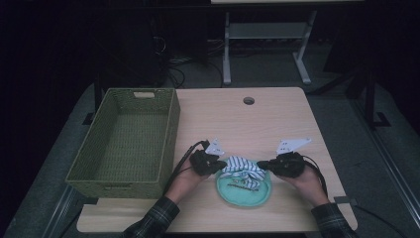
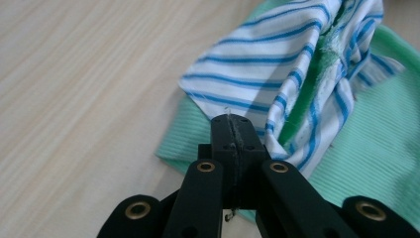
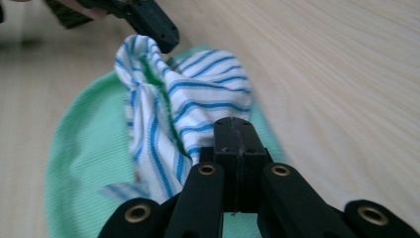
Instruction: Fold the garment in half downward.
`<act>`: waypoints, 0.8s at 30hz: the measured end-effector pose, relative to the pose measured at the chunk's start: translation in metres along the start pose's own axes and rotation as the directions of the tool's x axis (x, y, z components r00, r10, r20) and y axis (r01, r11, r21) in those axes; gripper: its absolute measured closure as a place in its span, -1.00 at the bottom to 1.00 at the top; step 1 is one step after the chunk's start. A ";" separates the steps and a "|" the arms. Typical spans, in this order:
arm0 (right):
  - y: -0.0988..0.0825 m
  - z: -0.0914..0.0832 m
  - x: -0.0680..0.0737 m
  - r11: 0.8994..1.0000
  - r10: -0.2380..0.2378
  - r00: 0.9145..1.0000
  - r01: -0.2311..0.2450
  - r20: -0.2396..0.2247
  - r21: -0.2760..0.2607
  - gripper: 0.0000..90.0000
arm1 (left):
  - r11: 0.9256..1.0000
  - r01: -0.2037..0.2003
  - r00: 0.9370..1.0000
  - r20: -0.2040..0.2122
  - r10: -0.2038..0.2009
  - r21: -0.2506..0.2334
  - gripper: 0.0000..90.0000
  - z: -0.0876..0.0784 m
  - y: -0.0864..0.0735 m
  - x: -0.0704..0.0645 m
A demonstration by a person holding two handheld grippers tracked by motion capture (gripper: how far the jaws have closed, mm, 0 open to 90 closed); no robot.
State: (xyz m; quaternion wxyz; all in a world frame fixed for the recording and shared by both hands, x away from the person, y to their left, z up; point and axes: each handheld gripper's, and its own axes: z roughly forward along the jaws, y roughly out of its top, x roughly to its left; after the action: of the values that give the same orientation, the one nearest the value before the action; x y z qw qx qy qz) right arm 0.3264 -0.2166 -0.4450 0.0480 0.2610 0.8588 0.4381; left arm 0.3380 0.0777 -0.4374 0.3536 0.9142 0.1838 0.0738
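Observation:
A white cloth with blue stripes (image 1: 241, 166) rises in a bunch from a round green ribbed cloth (image 1: 245, 191) lying flat near the table's front edge. My left gripper (image 1: 224, 164) is shut at the striped cloth's left end, and its closed jaws (image 2: 232, 124) pinch the edge of the fabric (image 2: 277, 74). From the other side, my right gripper (image 1: 260, 164) is shut on the right end, its jaws (image 3: 233, 126) closed against the stripes (image 3: 198, 99). The left gripper (image 3: 161, 29) also appears across the cloth in the right gripper view. The cloth hangs gathered between both grippers.
A green woven basket (image 1: 171, 129) stands on the left part of the wooden table (image 1: 257, 119), close to my left hand. A round cable hole (image 1: 248, 100) sits near the far edge. Beyond the table are desk legs and cables on a dark floor.

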 end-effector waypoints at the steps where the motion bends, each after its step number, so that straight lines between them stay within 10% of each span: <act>1: -0.001 -0.001 0.004 1.000 -0.008 1.000 0.008 -0.009 -0.002 1.00 | 1.000 0.007 1.000 0.012 -0.007 -0.009 0.98 -0.002 -0.001 -0.003; 12: -0.013 -0.005 0.034 0.998 -0.050 0.996 0.053 -0.080 0.025 0.98 | 0.998 -0.059 0.995 0.079 0.058 0.008 0.87 -0.012 -0.010 -0.037; 24: -0.014 -0.013 0.044 0.999 -0.037 0.996 0.038 -0.078 0.001 0.31 | 0.998 -0.063 0.997 0.046 0.063 0.005 0.18 -0.013 -0.012 -0.045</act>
State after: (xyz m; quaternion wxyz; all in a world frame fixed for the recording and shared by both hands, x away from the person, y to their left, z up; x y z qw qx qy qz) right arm 0.2784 -0.2117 -0.4416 0.0225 0.2277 0.8654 0.4457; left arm 0.2901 0.0765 -0.4357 0.3523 0.9221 0.1472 0.0633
